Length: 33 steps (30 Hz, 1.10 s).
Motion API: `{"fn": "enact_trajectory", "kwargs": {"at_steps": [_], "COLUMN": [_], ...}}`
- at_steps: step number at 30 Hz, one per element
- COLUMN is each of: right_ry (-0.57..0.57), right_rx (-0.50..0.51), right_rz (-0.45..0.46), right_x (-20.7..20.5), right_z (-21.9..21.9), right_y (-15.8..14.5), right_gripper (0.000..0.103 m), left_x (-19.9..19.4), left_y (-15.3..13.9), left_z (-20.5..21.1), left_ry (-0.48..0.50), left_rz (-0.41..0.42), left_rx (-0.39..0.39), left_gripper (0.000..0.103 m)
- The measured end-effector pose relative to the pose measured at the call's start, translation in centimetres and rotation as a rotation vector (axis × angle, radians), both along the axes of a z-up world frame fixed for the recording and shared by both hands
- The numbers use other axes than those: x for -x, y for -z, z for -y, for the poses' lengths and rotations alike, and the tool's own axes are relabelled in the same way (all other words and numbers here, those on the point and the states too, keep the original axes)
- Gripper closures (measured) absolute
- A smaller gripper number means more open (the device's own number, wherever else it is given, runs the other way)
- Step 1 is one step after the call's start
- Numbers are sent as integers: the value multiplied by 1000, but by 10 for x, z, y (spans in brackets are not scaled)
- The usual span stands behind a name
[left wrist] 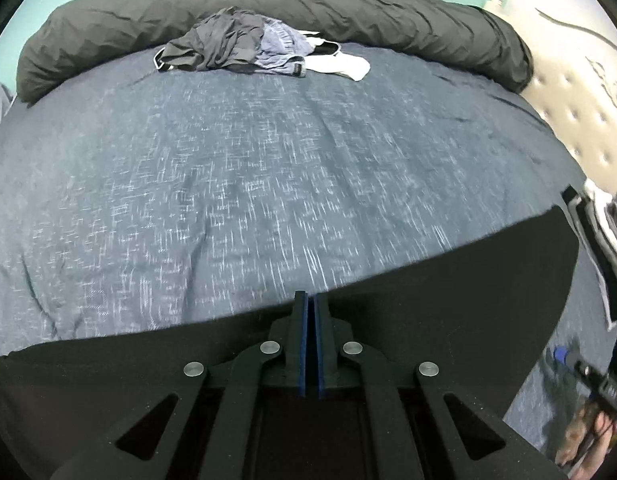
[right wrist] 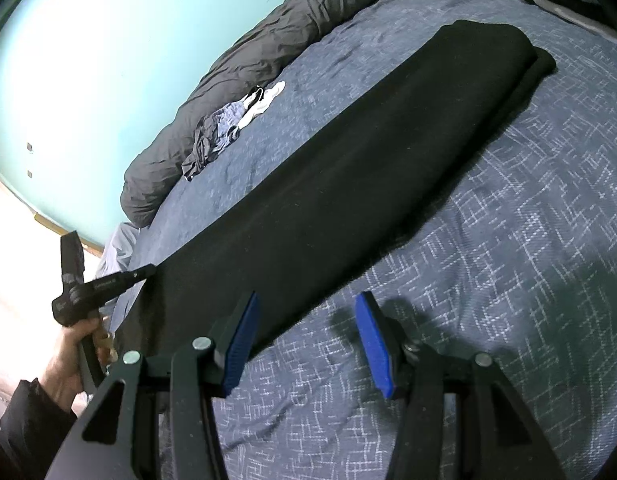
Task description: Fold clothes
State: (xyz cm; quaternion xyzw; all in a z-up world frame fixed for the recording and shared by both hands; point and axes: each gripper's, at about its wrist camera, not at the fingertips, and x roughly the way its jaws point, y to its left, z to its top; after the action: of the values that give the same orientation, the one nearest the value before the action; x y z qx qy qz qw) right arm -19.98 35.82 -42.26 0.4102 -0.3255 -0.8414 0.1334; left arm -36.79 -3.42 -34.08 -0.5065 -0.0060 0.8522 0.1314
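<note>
- Pinching the near end of the black garment, our left gripper has its jaws pressed together on the cloth; we should lift it evenly toward the far folded end.
- Our right gripper hangs spread and empty at the lower middle, beside the garment's edge.
- Across the blue bedspread the garment runs diagonally; unfolded clothes wait at upper left by the grey duvet and green wall.

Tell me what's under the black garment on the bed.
The black garment lies folded lengthwise on the blue patterned bedspread, which shows all around it. Whether anything else lies beneath is hidden by the cloth. The left gripper is shut on its edge.
</note>
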Motion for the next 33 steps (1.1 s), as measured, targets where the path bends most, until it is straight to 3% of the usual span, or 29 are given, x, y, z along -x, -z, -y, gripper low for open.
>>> {"fn": "enact_trajectory", "kwargs": {"at_steps": [11,18,23,26,29,33], "right_ry": [-3,6,8,8,8,15], "right_rx": [3,8,10,10,10,19], "right_rz": [10,5,7,5,13,21], "right_x": [1,0,0,0,0,1], "right_z": [2,-1,-1,-1,-1,-3], "right_y": [3,1,2,1,3,5], "right_gripper": [52,52,52,52,52,52], "left_x": [8,8,13,24,24,18], "left_y": [36,5,1,15,22,17], "left_z": [3,0,4,8,12,-3], "left_ry": [-55,-56,-88,-119,-122,-39], "left_rz": [58,-21,-42,-5,22,27], "left_rx": [13,11,20,26,-36,-34], "left_gripper": [100,100,103,103,103,103]}}
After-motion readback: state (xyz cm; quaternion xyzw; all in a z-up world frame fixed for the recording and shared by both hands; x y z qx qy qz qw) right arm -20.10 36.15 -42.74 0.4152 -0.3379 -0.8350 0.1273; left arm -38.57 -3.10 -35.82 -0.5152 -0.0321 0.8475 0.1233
